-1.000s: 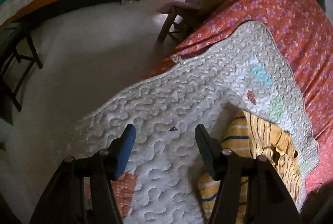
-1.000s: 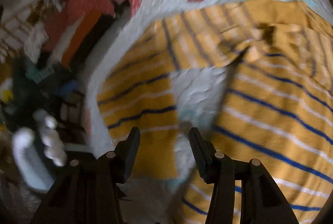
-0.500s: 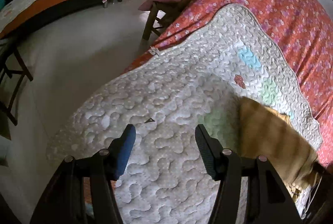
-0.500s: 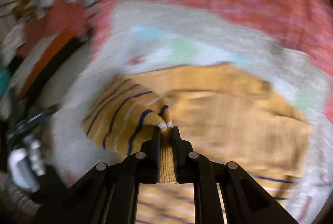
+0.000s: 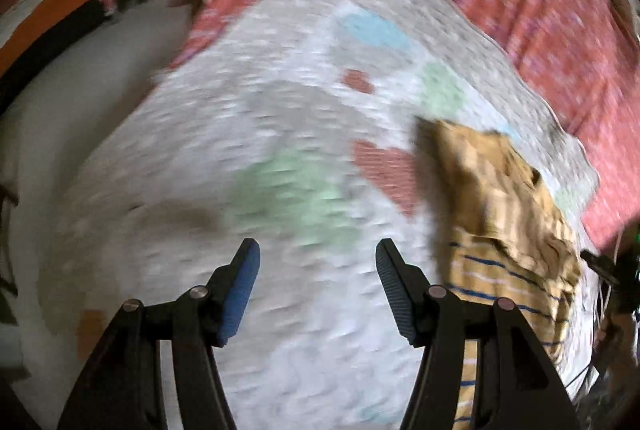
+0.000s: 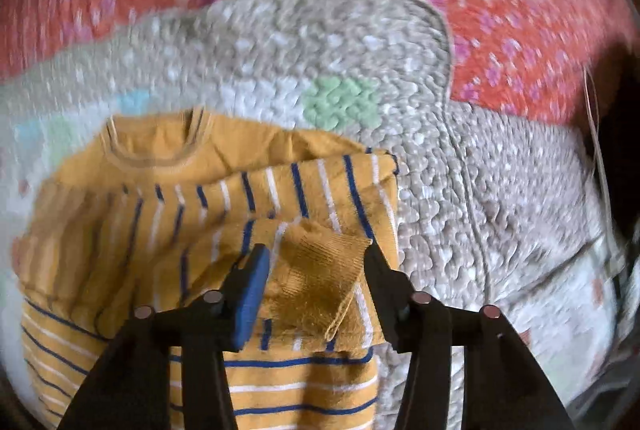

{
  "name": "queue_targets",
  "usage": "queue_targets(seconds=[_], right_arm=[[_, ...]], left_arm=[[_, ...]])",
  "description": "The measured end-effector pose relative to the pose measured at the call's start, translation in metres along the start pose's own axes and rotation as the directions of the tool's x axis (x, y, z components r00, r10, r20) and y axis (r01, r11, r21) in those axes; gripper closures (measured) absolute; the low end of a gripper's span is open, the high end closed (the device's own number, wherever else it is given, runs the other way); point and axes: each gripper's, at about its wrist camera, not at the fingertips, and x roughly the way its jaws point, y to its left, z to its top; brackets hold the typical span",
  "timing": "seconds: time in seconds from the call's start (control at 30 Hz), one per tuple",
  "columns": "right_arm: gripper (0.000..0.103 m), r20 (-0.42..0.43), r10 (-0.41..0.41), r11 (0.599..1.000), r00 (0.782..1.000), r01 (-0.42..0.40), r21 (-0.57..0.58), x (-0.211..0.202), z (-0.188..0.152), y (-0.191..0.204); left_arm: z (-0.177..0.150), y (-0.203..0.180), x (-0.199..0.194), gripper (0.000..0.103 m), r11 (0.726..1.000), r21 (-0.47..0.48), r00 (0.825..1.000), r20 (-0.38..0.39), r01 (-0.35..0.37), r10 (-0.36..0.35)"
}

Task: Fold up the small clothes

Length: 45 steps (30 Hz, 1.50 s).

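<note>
A small mustard-yellow shirt point(image 6: 192, 198) with blue and white stripes lies on a quilted pale blanket point(image 6: 460, 190). One sleeve is folded across its body. The sleeve's ribbed cuff point(image 6: 320, 282) lies loose between the pads of my right gripper point(image 6: 316, 254), whose jaws are opening and do not press on it. In the left wrist view the shirt point(image 5: 500, 210) sits bunched at the right. My left gripper point(image 5: 317, 250) hovers open over bare quilt to the left of it, with nothing between its fingers.
The quilt point(image 5: 240, 102) covers part of a red floral bedspread point(image 5: 540, 10). Pale floor point(image 5: 72, 98) drops off left of the bed, with orange and black furniture point(image 5: 52, 18) beyond. A thin cord point(image 6: 596, 118) hangs at the right edge.
My right gripper shut on the sleeve cuff, carried it across the shirt and has opened again. The left gripper swung over the quilt, bringing the shirt closer on its right.
</note>
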Motion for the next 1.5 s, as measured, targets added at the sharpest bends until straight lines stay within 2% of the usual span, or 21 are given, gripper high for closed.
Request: queue_targets(seconds=[0.1,0.17,0.27,0.33,0.43,0.47,0.57,0.63,0.73,0.8,0.87,0.9,0.93,0.97,1.03,1.17,1.23,1.33,1.4,1.5], right_arm=[[0.050,0.044,0.056,0.994,0.997,-0.060,0.088,-0.010,-0.007,-0.012],[0.058,0.062,0.118,0.985,0.991,-0.125,0.116,-0.013,-0.011,-0.018],[0.061,0.085,0.222,0.960,0.971,-0.233,0.156,-0.016,-0.011,-0.018],[0.061,0.088,0.310,0.930,0.947,-0.321,0.181,-0.013,-0.008,-0.013],[0.061,0.073,0.392,0.897,0.917,-0.399,0.190,-0.004,-0.004,0.003],[0.061,0.067,0.410,0.890,0.910,-0.415,0.189,-0.001,-0.003,0.008],[0.061,0.047,0.470,0.859,0.881,-0.469,0.204,0.009,-0.005,0.019],[0.061,0.042,0.494,0.845,0.868,-0.491,0.213,0.013,-0.009,0.019],[0.061,0.007,0.497,0.850,0.868,-0.488,0.200,0.024,-0.013,0.015],[0.061,-0.046,0.477,0.865,0.878,-0.459,0.203,0.038,-0.017,0.009],[0.066,-0.063,0.342,0.926,0.937,-0.325,0.190,0.049,-0.019,-0.004],[0.068,-0.044,0.281,0.944,0.959,-0.267,0.194,0.048,-0.020,-0.013],[0.068,-0.012,0.291,0.931,0.957,-0.280,0.232,0.044,-0.020,-0.023],[0.062,0.028,0.286,0.918,0.958,-0.282,0.279,0.036,-0.021,-0.033],[0.057,0.088,0.223,0.920,0.971,-0.239,0.312,0.020,-0.021,-0.043],[0.057,0.103,0.247,0.923,0.963,-0.267,0.277,0.005,-0.020,-0.046],[0.057,0.101,0.258,0.928,0.961,-0.276,0.249,0.001,-0.022,-0.040],[0.057,0.099,0.294,0.927,0.951,-0.309,0.214,0.001,-0.027,-0.023],[0.057,0.072,0.334,0.917,0.940,-0.341,0.207,0.010,-0.030,-0.010],[0.057,0.023,0.392,0.895,0.920,-0.387,0.222,0.027,-0.038,0.011]], left_arm=[[0.010,-0.039,0.012,0.043,0.997,0.031,0.997,-0.036,0.068,-0.066],[0.015,-0.070,0.019,0.043,0.993,0.071,0.995,-0.046,0.097,-0.094],[0.018,-0.126,0.030,0.043,0.979,0.178,0.995,-0.034,0.096,-0.091],[0.019,-0.154,0.041,0.043,0.966,0.247,0.997,-0.027,0.076,-0.071],[0.020,-0.185,0.071,0.043,0.941,0.338,0.999,-0.050,0.014,0.003],[0.021,-0.189,0.084,0.044,0.930,0.366,0.996,-0.049,-0.046,0.069],[0.026,-0.175,0.113,0.045,0.903,0.385,0.974,-0.040,-0.189,0.221],[0.031,-0.156,0.126,0.045,0.908,0.354,0.963,-0.061,-0.224,0.261],[0.036,-0.133,0.135,0.040,0.928,0.311,0.966,-0.088,-0.205,0.243],[0.037,-0.130,0.137,0.037,0.924,0.318,0.966,-0.071,-0.213,0.248],[0.036,-0.130,0.139,0.035,0.920,0.323,0.966,-0.060,-0.220,0.252],[0.036,-0.128,0.140,0.034,0.922,0.317,0.966,-0.058,-0.222,0.252],[0.036,-0.126,0.141,0.033,0.925,0.310,0.967,-0.058,-0.220,0.249],[0.036,-0.124,0.142,0.032,0.929,0.301,0.968,-0.058,-0.216,0.244],[0.038,-0.120,0.143,0.032,0.935,0.293,0.971,-0.063,-0.201,0.229],[0.041,-0.100,0.124,0.038,0.957,0.244,0.982,-0.062,-0.160,0.180],[0.042,-0.094,0.100,0.038,0.963,0.216,0.985,-0.020,-0.163,0.171],[0.037,-0.099,0.068,0.038,0.974,0.201,0.995,0.032,-0.103,0.098],[0.033,-0.115,0.068,0.038,0.973,0.228,0.999,0.014,-0.047,0.045],[0.025,-0.146,0.094,0.038,0.964,0.265,0.997,-0.069,0.000,0.019]])
